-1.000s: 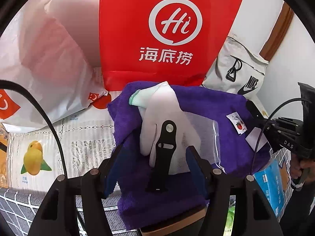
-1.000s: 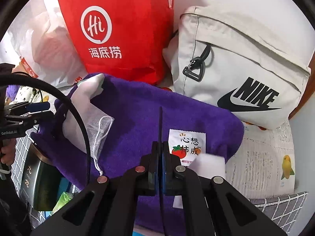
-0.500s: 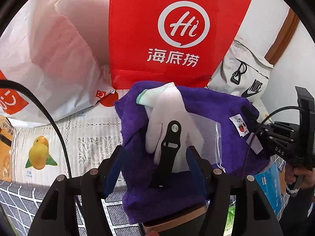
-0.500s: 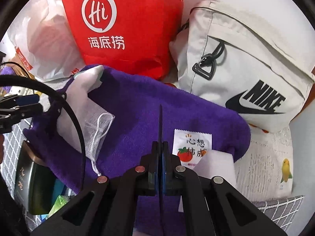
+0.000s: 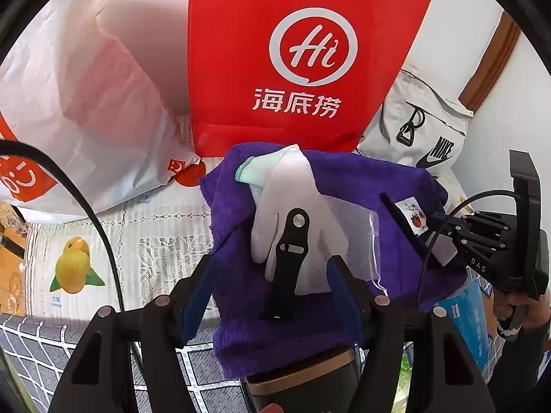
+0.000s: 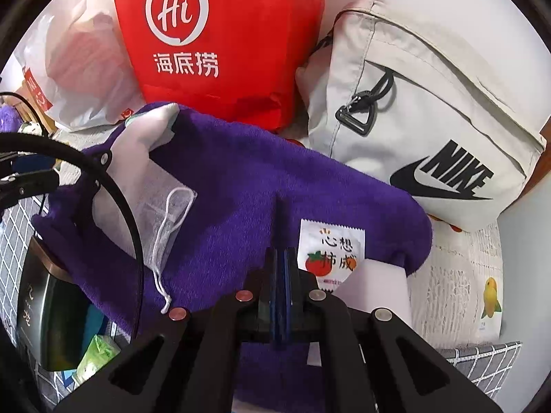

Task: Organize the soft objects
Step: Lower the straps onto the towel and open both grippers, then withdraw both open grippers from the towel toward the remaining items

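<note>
- Centrally, purple towel lies ahead, at 12 o'clock of both grippers.
- Left gripper: jaws wide apart, straddling the towel's near edge.
- Right gripper: jaws pressed together; whether they pinch the towel cannot be told.

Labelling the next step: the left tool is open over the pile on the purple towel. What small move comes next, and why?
Probably close the left tool on the black strap. Its fingers stand open on either side of the strap, which lies on the white glove atop the purple towel. The right tool is shut beside the sachet.
</note>
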Available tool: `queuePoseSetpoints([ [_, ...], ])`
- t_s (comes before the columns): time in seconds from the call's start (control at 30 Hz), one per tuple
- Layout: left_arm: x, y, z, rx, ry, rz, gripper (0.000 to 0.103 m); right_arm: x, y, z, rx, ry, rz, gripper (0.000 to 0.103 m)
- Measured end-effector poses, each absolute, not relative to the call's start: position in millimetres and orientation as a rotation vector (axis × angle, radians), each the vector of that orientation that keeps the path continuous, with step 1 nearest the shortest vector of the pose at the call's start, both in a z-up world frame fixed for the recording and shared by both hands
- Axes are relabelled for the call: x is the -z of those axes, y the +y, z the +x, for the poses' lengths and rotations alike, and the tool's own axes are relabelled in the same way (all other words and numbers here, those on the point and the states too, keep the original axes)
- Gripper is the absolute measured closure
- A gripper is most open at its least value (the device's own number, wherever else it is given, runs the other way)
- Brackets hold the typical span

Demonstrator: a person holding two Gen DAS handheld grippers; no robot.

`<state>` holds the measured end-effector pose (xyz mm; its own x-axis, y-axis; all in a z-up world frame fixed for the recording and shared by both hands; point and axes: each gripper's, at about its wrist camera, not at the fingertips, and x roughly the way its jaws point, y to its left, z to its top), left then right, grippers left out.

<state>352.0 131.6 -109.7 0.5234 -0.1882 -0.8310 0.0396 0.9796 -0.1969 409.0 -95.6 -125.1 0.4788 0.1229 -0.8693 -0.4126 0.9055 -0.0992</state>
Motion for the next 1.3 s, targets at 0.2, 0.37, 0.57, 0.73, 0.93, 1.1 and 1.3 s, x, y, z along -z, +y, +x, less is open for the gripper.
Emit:
queuePoseSetpoints([
  [0.2, 99, 126, 346, 0.137, 0.996, -0.136, 0.039, 115, -102, 396, -0.335, 1.017, -0.306, 0.099],
  [0.37, 82, 117, 337, 0.148, 0.959, -0.111, 0.039, 98, -110, 374, -0.347, 0.994, -0.282, 0.092],
  [0.57, 60, 99, 323, 0.155, 0.916, -0.070, 0.039, 75, -124, 329, -0.373, 0.949, -0.261, 0.084],
  [0.73, 44, 88, 311, 0.157, 0.908, -0.049, 0.039, 68, -120, 288, -0.419, 0.937, -0.249, 0.062],
  [0.93, 25, 88, 278, 0.133, 0.903, -0.019, 0.039, 84, -97, 255, -0.527, 0.968, -0.187, 0.047],
  [1.1, 17, 100, 239, 0.089, 0.886, 0.009, 0.034, 107, -73, 242, -0.565, 1.028, -0.138, 0.043],
  [1.3, 30, 118, 194, 0.056, 0.893, -0.012, 0.033, 126, -53, 238, -0.535, 1.082, -0.081, 0.039],
])
